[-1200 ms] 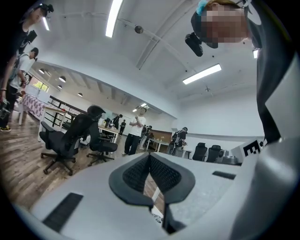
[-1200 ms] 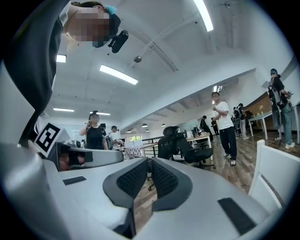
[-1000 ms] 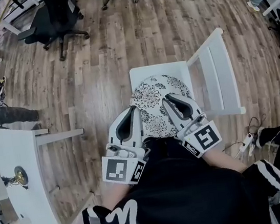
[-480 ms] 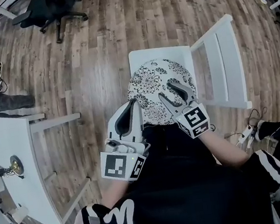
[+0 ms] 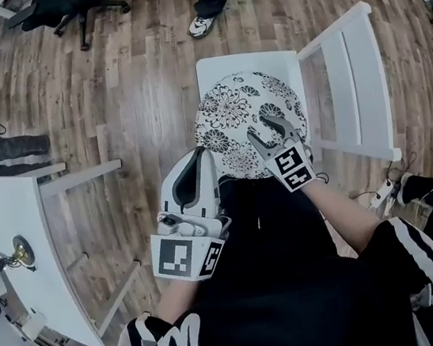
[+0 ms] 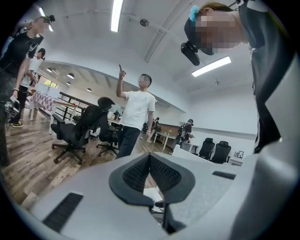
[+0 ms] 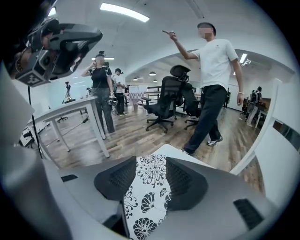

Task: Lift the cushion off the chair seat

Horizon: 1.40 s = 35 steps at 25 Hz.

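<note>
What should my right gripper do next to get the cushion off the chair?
Probably ease the right gripper down and forward until its jaws straddle the cushion's near edge. Its jaws are opening, and the cushion shows in the gap between them, but no pad presses on it. The cushion lies flat on the chair seat.

The hand-held gripper (image 7: 151,164) has its dark ribbed jaws opening. The pads are clear of the black-and-white floral cushion (image 7: 150,206), which fills the gap between them toward six o'clock. A corner of the white chair seat (image 7: 171,151) shows beyond the cushion toward twelve. At one o'clock a person (image 7: 213,89) in a white shirt stands on the wood floor (image 7: 136,133), one arm raised.
</note>
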Available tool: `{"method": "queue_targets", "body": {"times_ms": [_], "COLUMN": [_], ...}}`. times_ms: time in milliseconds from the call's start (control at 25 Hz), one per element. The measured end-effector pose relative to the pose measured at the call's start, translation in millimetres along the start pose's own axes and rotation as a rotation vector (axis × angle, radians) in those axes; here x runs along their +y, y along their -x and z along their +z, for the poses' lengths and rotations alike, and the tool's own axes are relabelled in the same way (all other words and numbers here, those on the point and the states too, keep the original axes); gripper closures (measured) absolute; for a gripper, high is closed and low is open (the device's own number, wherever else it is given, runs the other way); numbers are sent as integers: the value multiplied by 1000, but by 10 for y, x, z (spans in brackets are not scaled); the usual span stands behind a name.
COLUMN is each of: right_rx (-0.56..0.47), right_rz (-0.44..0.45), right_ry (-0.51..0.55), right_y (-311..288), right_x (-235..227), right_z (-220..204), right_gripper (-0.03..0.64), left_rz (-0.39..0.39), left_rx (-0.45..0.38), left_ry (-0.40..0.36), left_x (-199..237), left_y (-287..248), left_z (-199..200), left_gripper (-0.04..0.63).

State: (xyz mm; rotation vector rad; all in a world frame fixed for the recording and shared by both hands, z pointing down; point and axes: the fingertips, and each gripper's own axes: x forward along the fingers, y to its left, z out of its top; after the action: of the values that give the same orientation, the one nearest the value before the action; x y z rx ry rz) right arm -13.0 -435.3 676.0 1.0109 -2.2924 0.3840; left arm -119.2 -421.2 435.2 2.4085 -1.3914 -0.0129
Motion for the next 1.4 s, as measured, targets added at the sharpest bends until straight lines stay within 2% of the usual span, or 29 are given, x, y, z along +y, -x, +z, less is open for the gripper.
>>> {"method": "queue_targets", "body": {"times_ms": [400,1400], "right_rx": [166,405], "right_rz": [10,47], "right_ry": [-9,36], "right_y": [-397,-1050], "right_x": [-24,12], "right_z": [-542,-1289], "right_gripper": [431,431], "left_rz": [14,75], "left_rx": [23,73], "left_ry": [5,36], "left_x": [94,424], "left_y": [-6,115], "left_z": [-95,-352], "left_gripper": [592,592]}}
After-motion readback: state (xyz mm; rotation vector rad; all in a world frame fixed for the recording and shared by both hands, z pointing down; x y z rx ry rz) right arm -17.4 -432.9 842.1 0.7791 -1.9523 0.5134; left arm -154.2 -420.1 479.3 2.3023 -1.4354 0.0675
